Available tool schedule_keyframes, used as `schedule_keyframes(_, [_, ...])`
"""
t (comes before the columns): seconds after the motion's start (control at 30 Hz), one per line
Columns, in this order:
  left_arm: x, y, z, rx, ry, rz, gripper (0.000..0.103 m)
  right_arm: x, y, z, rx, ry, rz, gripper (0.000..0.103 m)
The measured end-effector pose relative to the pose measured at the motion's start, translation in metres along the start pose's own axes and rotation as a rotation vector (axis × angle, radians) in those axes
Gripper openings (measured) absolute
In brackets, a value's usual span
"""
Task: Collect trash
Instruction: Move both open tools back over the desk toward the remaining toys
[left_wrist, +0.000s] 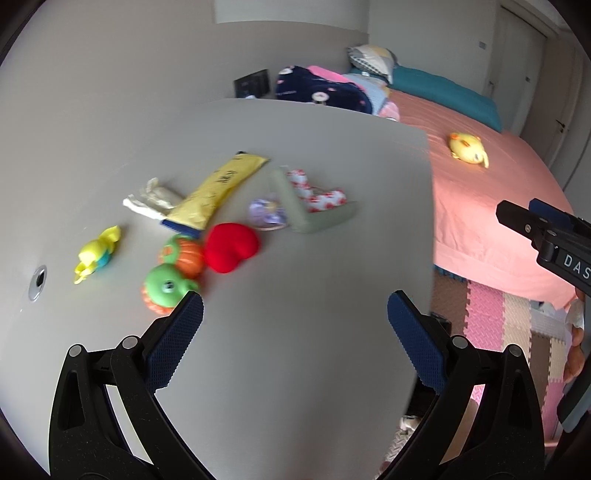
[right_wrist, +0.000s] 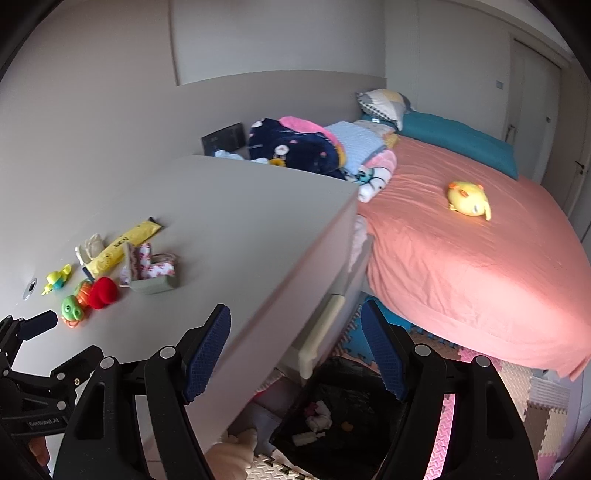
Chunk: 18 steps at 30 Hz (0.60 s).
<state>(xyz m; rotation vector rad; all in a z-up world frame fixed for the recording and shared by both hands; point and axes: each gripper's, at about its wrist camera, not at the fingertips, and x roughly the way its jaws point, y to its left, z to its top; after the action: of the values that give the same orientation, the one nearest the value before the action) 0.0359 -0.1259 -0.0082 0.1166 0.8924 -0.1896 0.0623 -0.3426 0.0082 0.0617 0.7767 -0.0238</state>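
Observation:
On the grey table (left_wrist: 295, 332) lie a yellow wrapper (left_wrist: 218, 188), a crumpled white tissue (left_wrist: 151, 197), a clear purple wrapper (left_wrist: 267, 214) and a red-and-white patterned wrapper (left_wrist: 314, 190) by a grey-green L-shaped piece (left_wrist: 317, 218). My left gripper (left_wrist: 295, 317) is open and empty above the table's near part. My right gripper (right_wrist: 295, 332) is open and empty over the table's edge, above a black trash bin (right_wrist: 340, 406) on the floor that holds some scraps. The same litter shows far left in the right wrist view, with the yellow wrapper (right_wrist: 118, 247).
Toys sit among the litter: a red plush heart (left_wrist: 231, 247), an orange-green turtle (left_wrist: 173, 273), a yellow figure (left_wrist: 98, 253). A bed with a pink sheet (right_wrist: 461, 258), a yellow plush (right_wrist: 469, 197) and piled blankets (right_wrist: 295, 144) stands right of the table. Foam mats (right_wrist: 517, 406) cover the floor.

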Motion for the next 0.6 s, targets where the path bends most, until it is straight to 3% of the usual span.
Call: schedule_keyframes(0.6, [0.014,0.083,-0.004,-0.104,0.007,0.128,0.097,0.037,0.073,0.013,-0.102,0.040,0.132,0.076])
